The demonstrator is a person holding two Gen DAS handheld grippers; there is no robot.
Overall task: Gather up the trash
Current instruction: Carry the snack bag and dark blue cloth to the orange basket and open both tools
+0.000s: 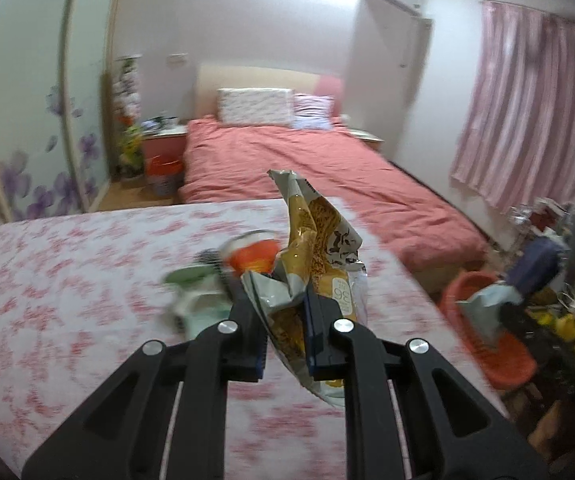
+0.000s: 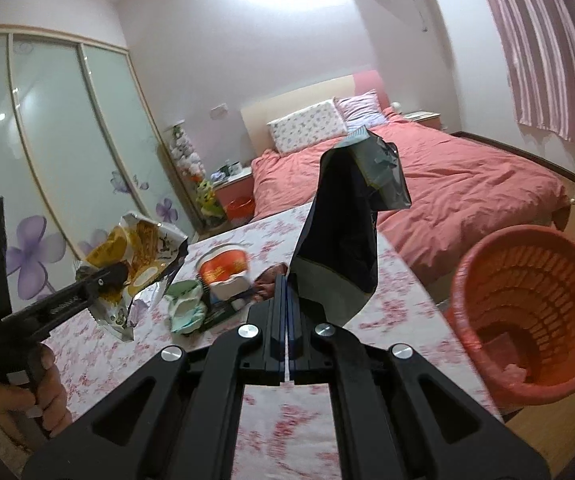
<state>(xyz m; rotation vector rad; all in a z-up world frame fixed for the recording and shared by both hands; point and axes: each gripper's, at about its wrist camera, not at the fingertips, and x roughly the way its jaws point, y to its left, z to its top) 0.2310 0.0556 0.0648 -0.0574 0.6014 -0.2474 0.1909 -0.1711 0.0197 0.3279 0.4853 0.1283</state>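
My left gripper (image 1: 285,312) is shut on a crumpled yellow snack bag (image 1: 315,248) and holds it above the floral table (image 1: 67,280). The same bag (image 2: 139,256) and left gripper (image 2: 117,276) show at the left of the right wrist view. My right gripper (image 2: 287,300) is shut on a dark foil bag (image 2: 347,216) that stands up above the table. An orange instant-noodle cup (image 2: 223,268), a green wrapper (image 2: 185,308) and a dark packet (image 2: 219,314) lie on the table between the grippers. The orange trash basket (image 2: 527,308) stands to the right of the table.
A bed with a red cover (image 2: 447,184) lies behind the table. A wardrobe with flower-printed doors (image 2: 47,152) is on the left. Pink curtains (image 1: 527,120) and a cluttered rack (image 1: 559,260) are on the right. A second orange bin (image 1: 163,172) stands by the nightstand.
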